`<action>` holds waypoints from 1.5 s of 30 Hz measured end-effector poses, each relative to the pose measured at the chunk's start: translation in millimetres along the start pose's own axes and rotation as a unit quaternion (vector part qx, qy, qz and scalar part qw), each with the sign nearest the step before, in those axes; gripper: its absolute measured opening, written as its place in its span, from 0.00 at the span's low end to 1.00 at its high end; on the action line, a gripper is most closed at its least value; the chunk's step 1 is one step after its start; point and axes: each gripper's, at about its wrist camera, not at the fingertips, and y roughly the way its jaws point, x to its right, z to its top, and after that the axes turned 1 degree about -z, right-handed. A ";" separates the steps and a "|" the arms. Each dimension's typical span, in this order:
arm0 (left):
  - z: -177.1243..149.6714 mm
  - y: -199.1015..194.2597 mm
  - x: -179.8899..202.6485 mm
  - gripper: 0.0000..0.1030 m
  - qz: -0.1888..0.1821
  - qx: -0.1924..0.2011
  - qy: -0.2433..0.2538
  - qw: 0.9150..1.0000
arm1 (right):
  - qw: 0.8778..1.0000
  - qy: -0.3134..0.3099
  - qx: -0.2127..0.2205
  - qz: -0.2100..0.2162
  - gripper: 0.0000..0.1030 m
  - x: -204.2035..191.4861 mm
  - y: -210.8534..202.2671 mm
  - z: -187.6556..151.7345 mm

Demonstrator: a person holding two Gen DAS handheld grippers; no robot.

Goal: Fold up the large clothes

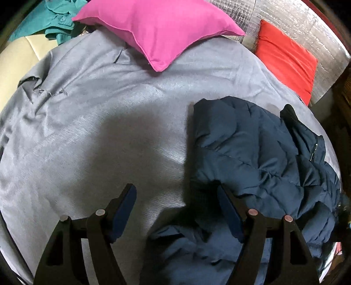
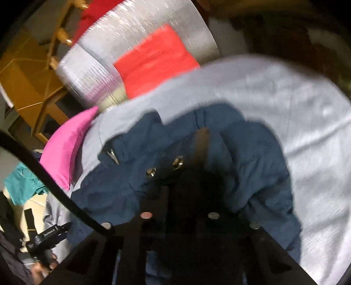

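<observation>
- Navy quilted puffer jacket (image 1: 258,153) lies crumpled on the grey bedsheet (image 1: 92,122), right of the bed's middle in the left wrist view; part of it bunches at the near edge.
- Left gripper (image 1: 176,197) hovers over the sheet at the jacket's left edge, fingers well apart, nothing between them; the right finger (image 1: 230,214) sits just beside or against jacket fabric, contact unclear.
- Right gripper (image 2: 203,140) has its fingers together, pinched on a fold of the jacket near two metal snaps (image 2: 164,166); view is blurred, tips dark.
- Pink pillow (image 1: 158,30) at the far side of the bed, overlapping the sheet.
- Red pillow (image 1: 287,59) far right, leaning on silver foil padding (image 1: 302,19).
- Teal garment (image 1: 52,19) far left, beyond the sheet.
- Right wrist view: a wooden chair (image 2: 33,76) far left, a black cable (image 2: 54,186) crossing near left, a person's hand (image 2: 43,267) at the near left corner.
</observation>
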 end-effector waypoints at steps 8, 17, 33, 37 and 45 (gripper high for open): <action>3.5 -0.8 -12.7 0.74 0.019 0.006 -0.019 1.000 | 0.996 0.033 -0.082 -0.020 0.14 33.9 15.4 -1.1; 10.9 -2.1 -3.8 0.79 -0.111 0.014 -0.041 0.993 | 0.993 0.116 0.010 0.007 0.94 97.2 -29.7 25.7; -3.0 30.9 20.3 0.49 -0.178 -0.031 -0.031 0.983 | 0.991 0.042 -0.101 0.071 0.51 57.4 46.4 16.7; -5.1 18.3 24.8 0.31 -0.166 -0.006 -0.016 0.986 | 0.997 0.003 -0.060 0.041 0.39 42.8 35.0 19.4; -8.3 -14.2 21.3 0.19 -0.160 0.037 0.010 0.986 | 0.999 -0.042 0.020 0.006 0.35 26.5 18.5 27.3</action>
